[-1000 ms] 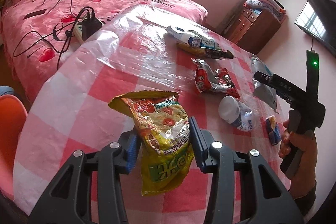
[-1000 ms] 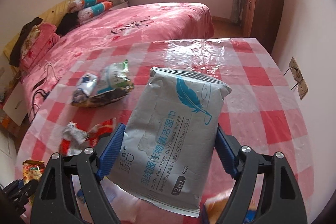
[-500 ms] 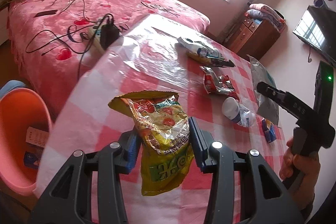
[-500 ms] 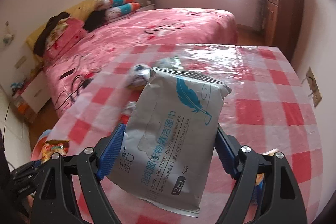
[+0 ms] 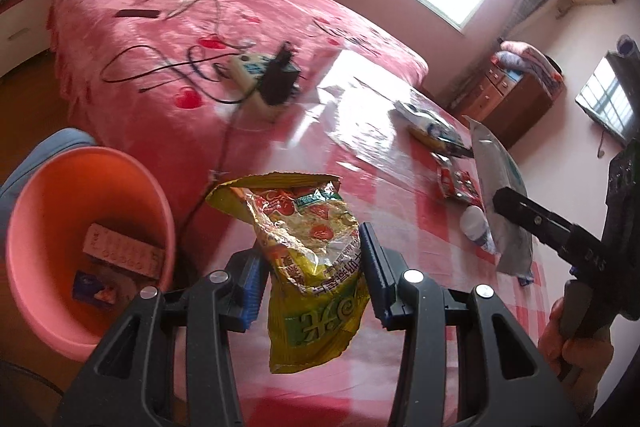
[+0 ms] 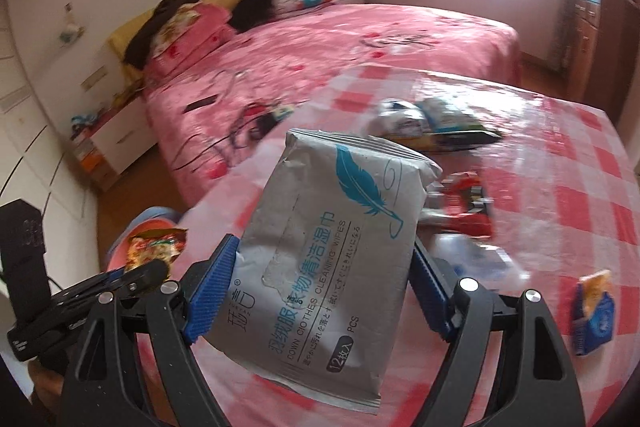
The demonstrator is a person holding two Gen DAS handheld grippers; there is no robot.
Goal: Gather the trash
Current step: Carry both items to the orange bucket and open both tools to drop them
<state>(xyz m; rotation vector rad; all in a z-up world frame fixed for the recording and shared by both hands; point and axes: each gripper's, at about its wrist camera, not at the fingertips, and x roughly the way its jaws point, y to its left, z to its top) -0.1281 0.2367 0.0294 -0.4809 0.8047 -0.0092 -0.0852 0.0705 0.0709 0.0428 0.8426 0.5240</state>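
Observation:
My left gripper (image 5: 312, 279) is shut on a crumpled yellow snack bag (image 5: 312, 259), held above the table's left edge beside the pink bin (image 5: 52, 291). My right gripper (image 6: 320, 291) is shut on a grey wet-wipes pack (image 6: 332, 239) with a blue feather print, held over the table; that pack (image 5: 504, 195) shows at the right of the left wrist view. On the checked table (image 5: 360, 131) lie a red wrapper (image 5: 456, 183), a crushed bottle (image 5: 474, 227), a white and green wrapper pile (image 6: 428, 123) and a small blue packet (image 6: 596, 315).
The pink bin holds a flat box (image 5: 124, 251) and a small packet. A pink bed (image 5: 192, 27) with a power strip (image 5: 256, 71) and cables stands beyond the table. A wooden dresser (image 5: 508, 99) is at the far right. A hand (image 5: 576, 339) grips the right tool.
Both grippers have swung left across the table with their loads. The pink bin has come fully into the left wrist view. The table trash has slid right in both views.

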